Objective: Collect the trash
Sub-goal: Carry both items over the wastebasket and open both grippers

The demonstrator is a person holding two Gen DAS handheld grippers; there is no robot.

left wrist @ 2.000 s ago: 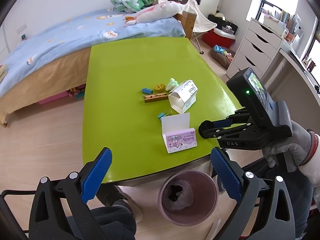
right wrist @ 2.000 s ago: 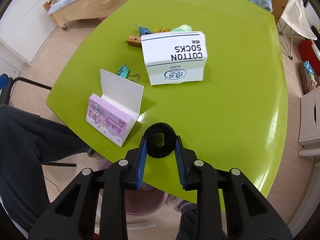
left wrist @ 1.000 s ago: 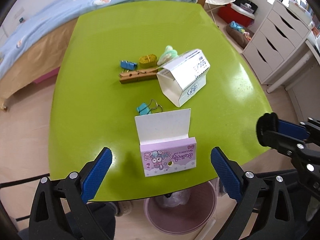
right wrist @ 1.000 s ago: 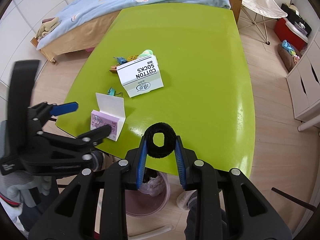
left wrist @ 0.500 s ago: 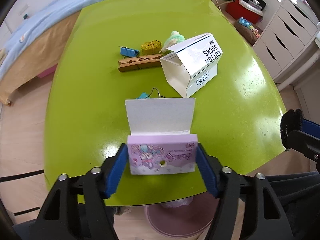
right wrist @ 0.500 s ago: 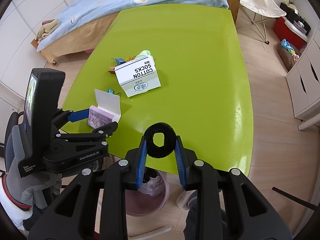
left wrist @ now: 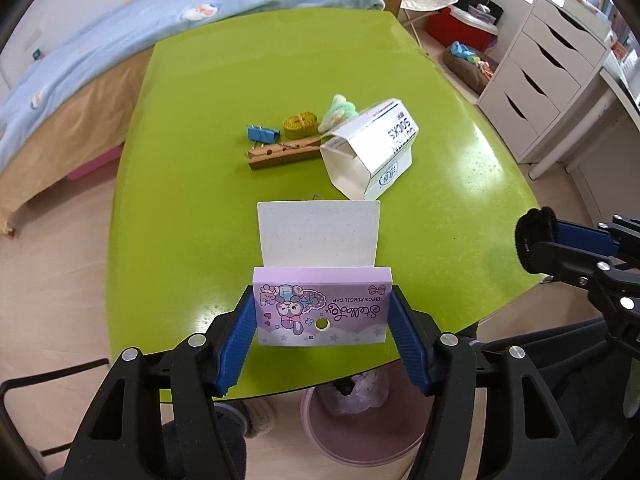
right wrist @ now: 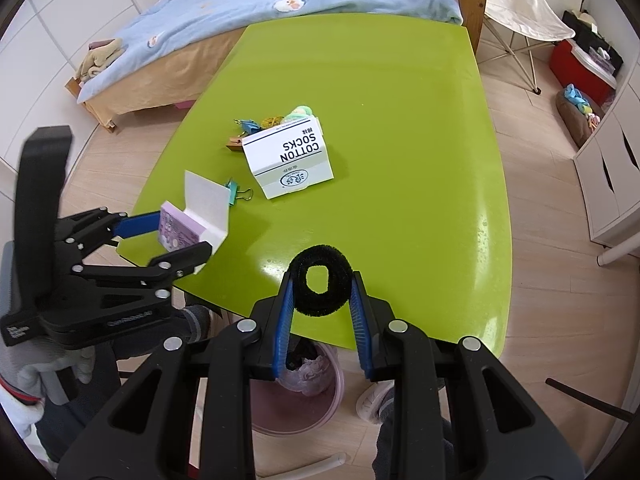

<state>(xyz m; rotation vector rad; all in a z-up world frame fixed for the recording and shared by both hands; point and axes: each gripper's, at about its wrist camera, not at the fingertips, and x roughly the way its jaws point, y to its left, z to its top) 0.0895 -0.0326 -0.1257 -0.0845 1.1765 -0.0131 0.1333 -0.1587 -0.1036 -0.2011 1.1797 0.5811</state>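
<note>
Two grippers work at one green table (left wrist: 208, 128). The left gripper (left wrist: 322, 322) has just closed its jaws on a purple box (left wrist: 322, 306) above the table's near edge; the right gripper (right wrist: 322, 298) clamps one black ring (right wrist: 320, 280). One pink bin (left wrist: 360, 428) stands below that edge, and one white box (right wrist: 290, 160) lies mid-table.
</note>
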